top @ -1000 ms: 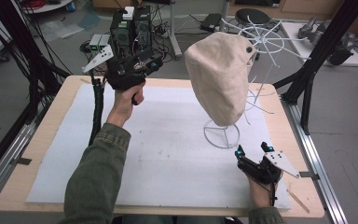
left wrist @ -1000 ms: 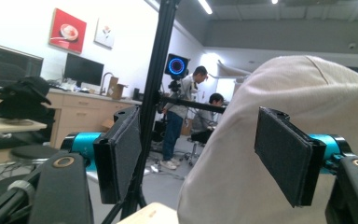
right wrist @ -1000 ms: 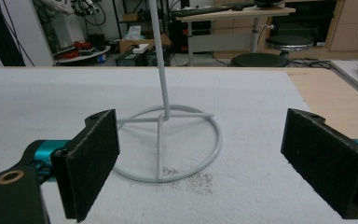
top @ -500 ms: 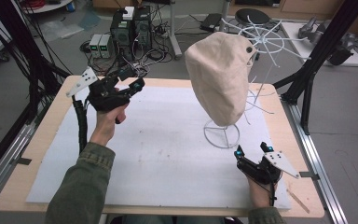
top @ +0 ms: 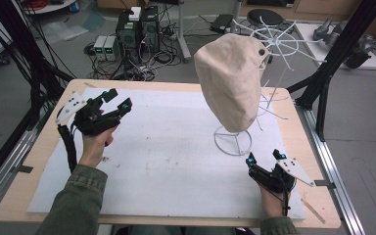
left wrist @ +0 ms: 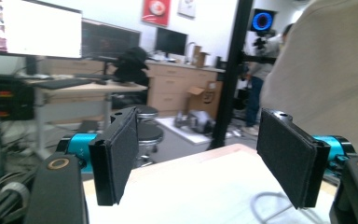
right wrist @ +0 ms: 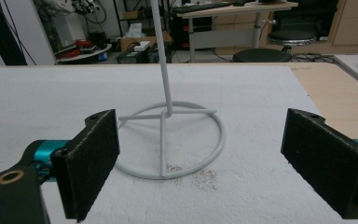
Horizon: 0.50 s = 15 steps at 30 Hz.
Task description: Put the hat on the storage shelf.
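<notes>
My left gripper and right gripper both hold their jaws apart and empty. To take the beige hat at upper centre well, I bring the left jaws around its lower edge, while the right ones steady the wire stand.

Beige cloth hat draped over white wire stand, hanging tilted, crown up; round wire base flat on white mat, right of centre.

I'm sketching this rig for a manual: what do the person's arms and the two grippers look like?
Both the left gripper and the right gripper are black, with teal fittings behind flat black padded jaws. Each carries a grey three-cornered plate. A ribbed black cable trails from the left one. The person wears olive-green sleeves.
</notes>
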### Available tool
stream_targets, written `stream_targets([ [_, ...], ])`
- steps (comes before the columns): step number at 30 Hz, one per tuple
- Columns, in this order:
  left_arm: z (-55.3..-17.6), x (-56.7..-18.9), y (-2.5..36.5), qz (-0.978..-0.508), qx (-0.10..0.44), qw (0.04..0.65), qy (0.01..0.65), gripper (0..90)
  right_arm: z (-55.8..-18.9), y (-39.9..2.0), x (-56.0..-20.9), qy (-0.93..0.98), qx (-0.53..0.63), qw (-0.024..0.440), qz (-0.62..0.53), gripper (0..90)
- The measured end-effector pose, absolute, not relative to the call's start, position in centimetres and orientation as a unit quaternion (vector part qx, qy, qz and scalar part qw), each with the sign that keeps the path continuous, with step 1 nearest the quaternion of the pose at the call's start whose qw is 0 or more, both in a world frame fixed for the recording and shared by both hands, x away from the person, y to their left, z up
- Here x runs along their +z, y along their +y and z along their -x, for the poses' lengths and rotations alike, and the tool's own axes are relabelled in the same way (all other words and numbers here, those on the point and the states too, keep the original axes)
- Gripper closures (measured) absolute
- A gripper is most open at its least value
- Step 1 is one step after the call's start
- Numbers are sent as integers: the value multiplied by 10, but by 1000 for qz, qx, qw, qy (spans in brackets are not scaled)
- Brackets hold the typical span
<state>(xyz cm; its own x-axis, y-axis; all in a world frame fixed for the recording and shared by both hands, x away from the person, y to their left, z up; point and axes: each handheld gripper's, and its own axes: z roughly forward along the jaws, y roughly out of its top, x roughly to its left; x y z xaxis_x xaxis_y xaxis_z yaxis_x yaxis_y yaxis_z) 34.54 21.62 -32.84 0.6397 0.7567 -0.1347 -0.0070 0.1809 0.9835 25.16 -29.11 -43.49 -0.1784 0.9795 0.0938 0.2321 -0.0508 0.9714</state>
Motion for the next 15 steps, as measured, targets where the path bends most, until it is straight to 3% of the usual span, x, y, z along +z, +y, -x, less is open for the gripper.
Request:
stream_targets([
  [15,-320,-372,247,-582,326,631,396,241,-250,-293,-435,567,495,382,-536,104],
])
